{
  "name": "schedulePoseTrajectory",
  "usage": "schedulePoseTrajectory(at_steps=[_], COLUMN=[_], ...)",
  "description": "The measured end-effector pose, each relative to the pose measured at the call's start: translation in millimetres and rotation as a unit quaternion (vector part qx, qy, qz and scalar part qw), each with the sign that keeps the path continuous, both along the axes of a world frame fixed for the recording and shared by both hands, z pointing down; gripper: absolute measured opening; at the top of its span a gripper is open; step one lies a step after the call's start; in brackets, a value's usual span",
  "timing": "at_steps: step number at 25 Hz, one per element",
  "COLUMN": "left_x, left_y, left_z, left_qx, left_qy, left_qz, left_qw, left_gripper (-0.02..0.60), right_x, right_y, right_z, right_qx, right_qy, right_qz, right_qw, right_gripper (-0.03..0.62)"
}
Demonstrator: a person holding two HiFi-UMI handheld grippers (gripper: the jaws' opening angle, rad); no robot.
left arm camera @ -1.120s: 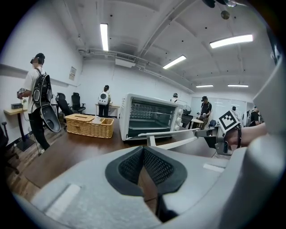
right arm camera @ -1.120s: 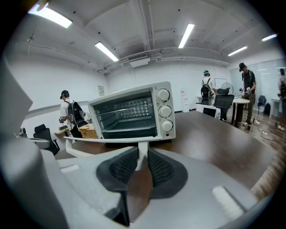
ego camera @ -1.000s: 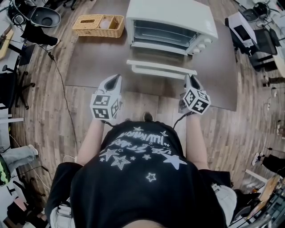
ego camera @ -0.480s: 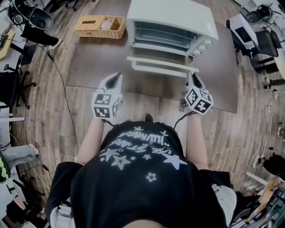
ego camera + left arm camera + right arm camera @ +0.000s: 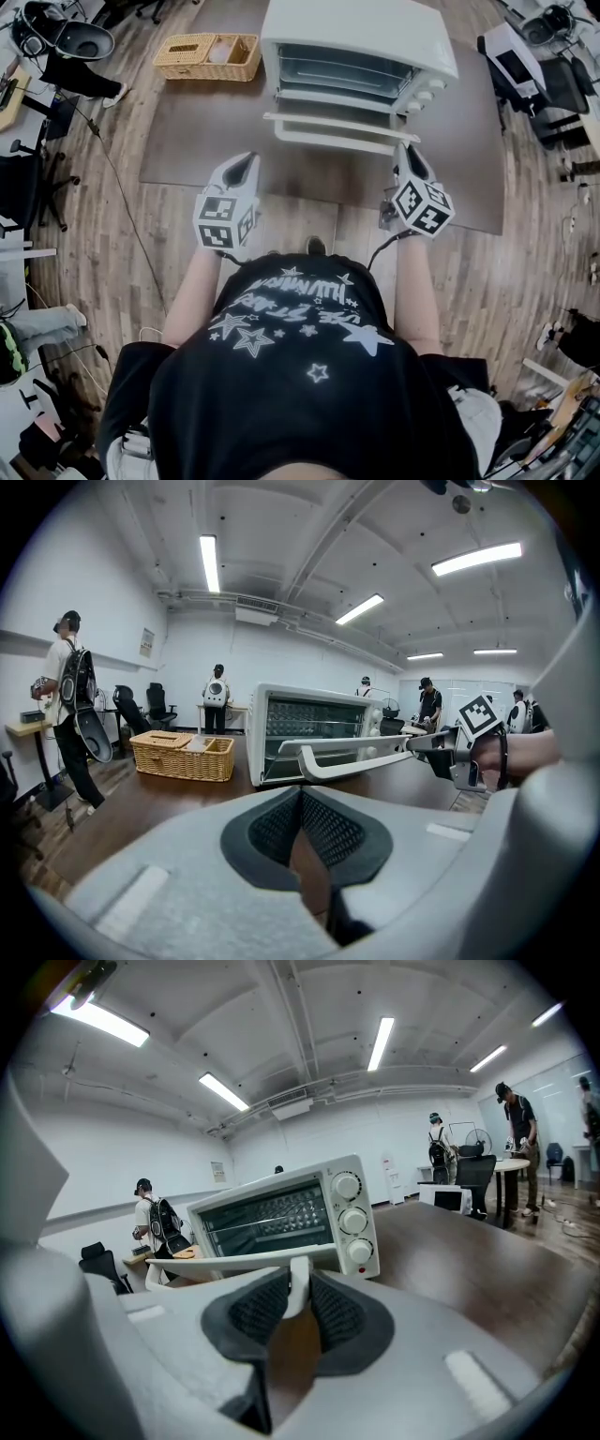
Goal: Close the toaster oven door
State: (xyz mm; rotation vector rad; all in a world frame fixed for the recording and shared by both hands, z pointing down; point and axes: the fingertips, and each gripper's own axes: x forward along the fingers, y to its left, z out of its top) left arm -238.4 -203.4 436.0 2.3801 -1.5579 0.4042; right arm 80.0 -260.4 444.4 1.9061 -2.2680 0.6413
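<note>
- Tan woven wicker basket [image 5: 208, 54] at far-left corner of dark brown desk [image 5: 187, 141], well apart from our path.
- Our left gripper [image 5: 246, 161] pinched together, empty, near desk's near edge, left of door.
- White box-shaped metal toaster oven [image 5: 361, 28] at desk's far edge, its white drop-down door [image 5: 337, 125] half-raised.
- Our right gripper [image 5: 405, 150] clamped on right end of door's white bar handle [image 5: 333, 141].
- Risks, as we judge: one-sided grip slips, door drops; hard push shoves oven back.
- Open desk right of oven.
</note>
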Motion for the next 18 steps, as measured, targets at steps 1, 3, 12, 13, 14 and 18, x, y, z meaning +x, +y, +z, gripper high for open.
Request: schedulePoseTrajectory(at_steps=[1,3,12,13,14,18], left_x=[0.0,-0.4,2.7,3.3,4.0,5.4], left_y=[-0.6,-1.3,-1.0,-1.3,-1.5,-2.8], left_z=[-0.1,0.1,1.2,0.9,0.6,0.3], left_qx=[0.0,-0.002,-0.007,-0.007,-0.007,-0.007], left_qy=[-0.001,-0.004,-0.011,-0.011,-0.011,-0.012], left_qz=[0.0,0.001,0.001,0.0,0.0,-0.002], left_qw=[1.0,1.0,0.9999,0.9999,0.9999,0.9999], left_gripper=[0.011,0.011,0.009,0.011,0.011,0.011], right_x=[0.0,0.0,-0.6,-0.7,-0.3,1.2], right_y=[-1.2,-3.4,-8.8,-9.8,-10.6,-14.3], right_z=[-1.2,-3.3,-10.1,-11.1,-12.3,-16.7], right_qx=[0.002,0.006,0.007,0.008,0.008,0.013], right_qy=[-0.002,-0.004,-0.006,-0.006,-0.005,-0.009], right_qz=[0.0,0.002,-0.004,-0.004,-0.003,-0.001], right_qw=[1.0,1.0,1.0,1.0,1.0,1.0], right_gripper=[0.081,0.081,0.083,0.083,0.083,0.083])
